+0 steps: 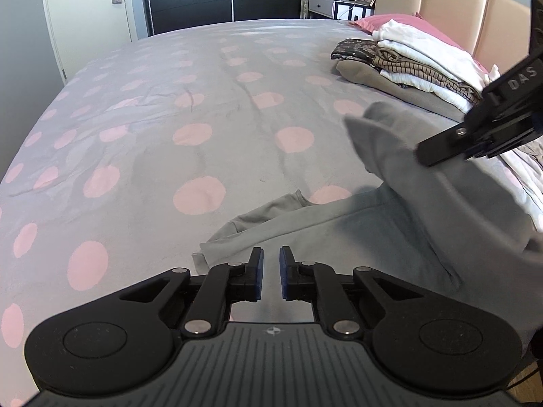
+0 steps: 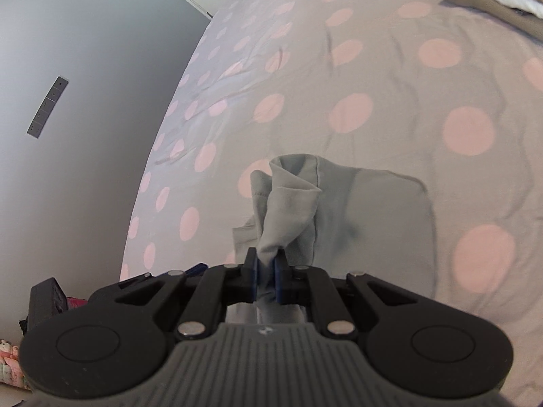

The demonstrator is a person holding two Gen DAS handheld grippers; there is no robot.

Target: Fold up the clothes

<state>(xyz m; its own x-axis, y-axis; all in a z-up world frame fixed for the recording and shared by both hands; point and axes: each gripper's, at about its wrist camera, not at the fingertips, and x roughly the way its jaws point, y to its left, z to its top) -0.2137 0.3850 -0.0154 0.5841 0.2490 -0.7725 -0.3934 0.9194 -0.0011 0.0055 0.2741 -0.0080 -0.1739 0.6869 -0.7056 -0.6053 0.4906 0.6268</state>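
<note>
The grey garment [image 1: 339,234] is lying on the bed [image 1: 152,156], on the polka-dot cover, just in front of the left tool [image 1: 271,268]. That left tool is hovering over the garment's near edge with its pads drawn close together, a narrow slot between them and no cloth in that slot, so it is closed on nothing. The right tool [image 2: 266,273] is gripping a bunched fold of the same grey garment [image 2: 356,210] between its blue pads and is holding that part raised off the bed (the cloth is rising in a twisted peak from the pads, while the rest is lying flat on the cover). In the left wrist view the right tool [image 1: 437,154] is reaching in from the right edge, with the lifted cloth draped beneath it. Beyond the garment, toward the headboard [image 1: 451,3], a stack of folded clothes [image 1: 414,64] is sitting on the bed, well apart from the garment.
</note>
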